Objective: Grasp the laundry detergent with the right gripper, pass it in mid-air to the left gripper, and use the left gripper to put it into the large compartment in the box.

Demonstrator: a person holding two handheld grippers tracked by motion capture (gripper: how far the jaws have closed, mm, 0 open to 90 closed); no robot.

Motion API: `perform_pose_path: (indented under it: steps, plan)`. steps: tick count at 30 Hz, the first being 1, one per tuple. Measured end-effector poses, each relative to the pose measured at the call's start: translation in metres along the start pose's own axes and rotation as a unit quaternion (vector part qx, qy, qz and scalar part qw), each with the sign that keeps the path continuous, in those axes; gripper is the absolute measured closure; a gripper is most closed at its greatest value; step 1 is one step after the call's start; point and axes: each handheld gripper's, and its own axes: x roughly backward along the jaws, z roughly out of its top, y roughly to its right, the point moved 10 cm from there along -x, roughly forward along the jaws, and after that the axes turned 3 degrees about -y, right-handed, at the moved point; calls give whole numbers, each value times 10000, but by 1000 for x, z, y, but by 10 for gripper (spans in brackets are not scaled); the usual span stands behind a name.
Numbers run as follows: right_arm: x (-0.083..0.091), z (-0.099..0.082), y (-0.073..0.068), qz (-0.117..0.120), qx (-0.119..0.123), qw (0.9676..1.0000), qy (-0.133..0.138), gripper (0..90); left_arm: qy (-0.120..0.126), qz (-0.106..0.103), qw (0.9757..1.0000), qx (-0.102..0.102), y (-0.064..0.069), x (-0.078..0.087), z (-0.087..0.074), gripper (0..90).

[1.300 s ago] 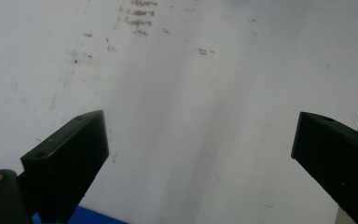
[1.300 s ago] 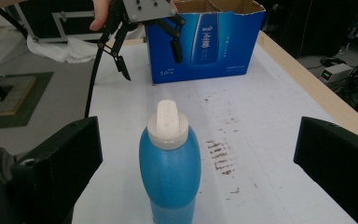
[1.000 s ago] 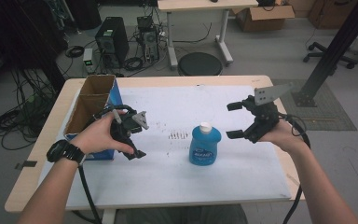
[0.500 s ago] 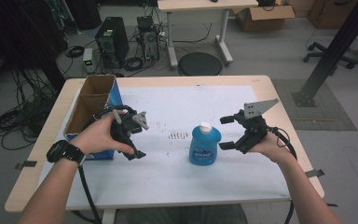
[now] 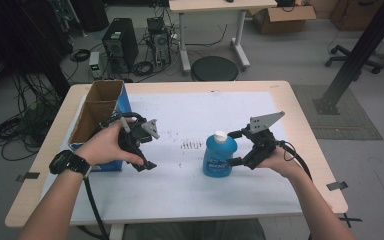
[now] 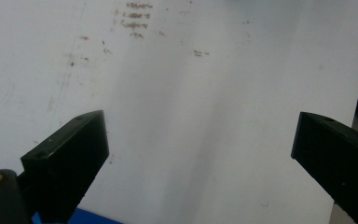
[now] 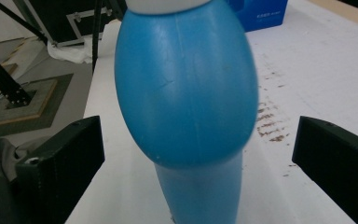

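A blue plastic bottle [image 5: 219,159] with a white cap stands upright on the white sheet near the table's middle. My right gripper [image 5: 231,148] is open and comes at it from the right, one jaw on each side of the bottle's right flank. In the right gripper view the bottle [image 7: 186,84] looms close between the spread jaws of that gripper [image 7: 200,158], with gaps on both sides. My left gripper [image 5: 147,150] is open over bare sheet, well left of the bottle. In the left gripper view this gripper [image 6: 200,154] has nothing between its jaws.
An open cardboard box with a blue side [image 5: 97,112] stands at the table's left edge, just behind my left hand; the right gripper view shows the blue box [image 7: 261,14] far off. Dark smudges [image 5: 192,145] mark the white sheet [image 5: 190,185].
My right gripper has moved left and down to the bottle, and its jaws now flank it. The left gripper and the bottle have stayed put.
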Motion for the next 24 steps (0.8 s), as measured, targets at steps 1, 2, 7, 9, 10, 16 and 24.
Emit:
perform_pose_path:
  steps: [1,2,7,9,10,16,24]
  plan:
    - [-2,-1,-1,24,-1,10000,-29,23,-17,-8,10000,-17,0,0,0,45]
    - [-5,-2,-1,31,8,10000,-49,23,-7,-13,10000,-16,0,0,0,45]
    - [-16,-2,-3,69,29,9999,-85,28,23,-7,10000,-5,1,1,1,45]
    - [-22,-2,-3,99,44,9999,-98,36,5,-17,10000,-39,1,1,0,45]
    - [-23,-3,-3,76,55,9999,-111,38,9,-18,10000,-41,1,1,0,45]
    - [-29,-3,-2,63,81,9999,-95,66,27,-20,10000,-52,2,1,2,45]
    - [-31,-1,-2,39,149,9999,-27,137,52,-17,10000,-58,2,2,3,45]
